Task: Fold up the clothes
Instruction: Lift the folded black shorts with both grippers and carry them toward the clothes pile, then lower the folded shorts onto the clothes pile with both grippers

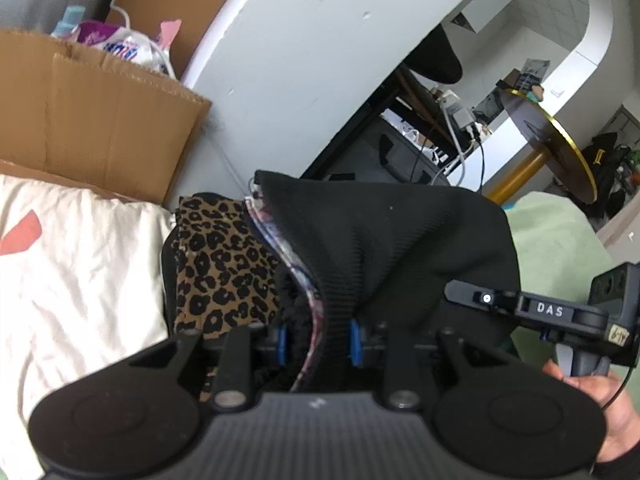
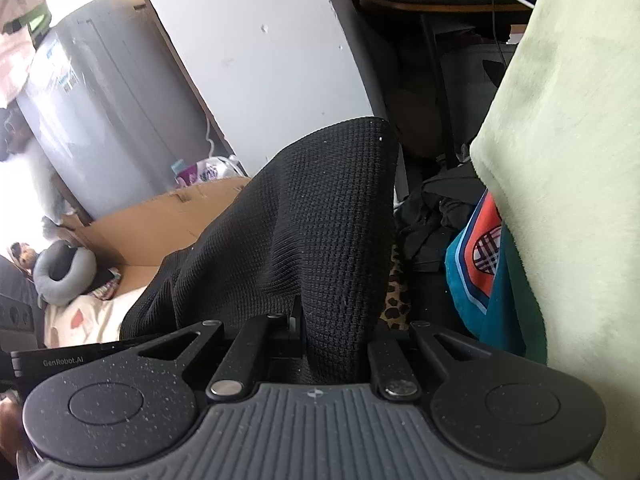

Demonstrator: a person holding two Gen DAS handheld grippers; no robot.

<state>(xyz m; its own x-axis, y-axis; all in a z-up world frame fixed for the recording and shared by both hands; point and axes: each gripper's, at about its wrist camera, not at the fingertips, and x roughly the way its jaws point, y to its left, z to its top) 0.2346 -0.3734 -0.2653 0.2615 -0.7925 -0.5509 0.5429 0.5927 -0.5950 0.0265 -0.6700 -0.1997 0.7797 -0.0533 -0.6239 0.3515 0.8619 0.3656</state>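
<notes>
Both grippers clamp the black knit garment (image 1: 384, 240), lifted above the leopard-print cloth (image 1: 224, 264): left gripper (image 1: 316, 340) pinches its ribbed hem, right gripper (image 2: 320, 344) grips a bunched edge. Judgement: keep both grips level and taut, lay it flat beside the leopard-print cloth before creasing.

A white wall panel (image 1: 288, 60) ran across the left wrist view, with an open cardboard box (image 1: 100, 120) against it, holding packets. A cream bedsheet (image 1: 80, 280) with red shapes lay below the box. To the right stood a round dark table (image 1: 560, 148) with a gold rim on a yellow pedestal, white cables (image 1: 460, 148) hanging nearby. In the right wrist view, a grey cabinet (image 2: 92, 112) stood beside the wall, lit brightly from the left. A pale green blanket (image 2: 568, 160) filled the right side. A grey neck pillow (image 2: 64, 272) lay on the bed.
</notes>
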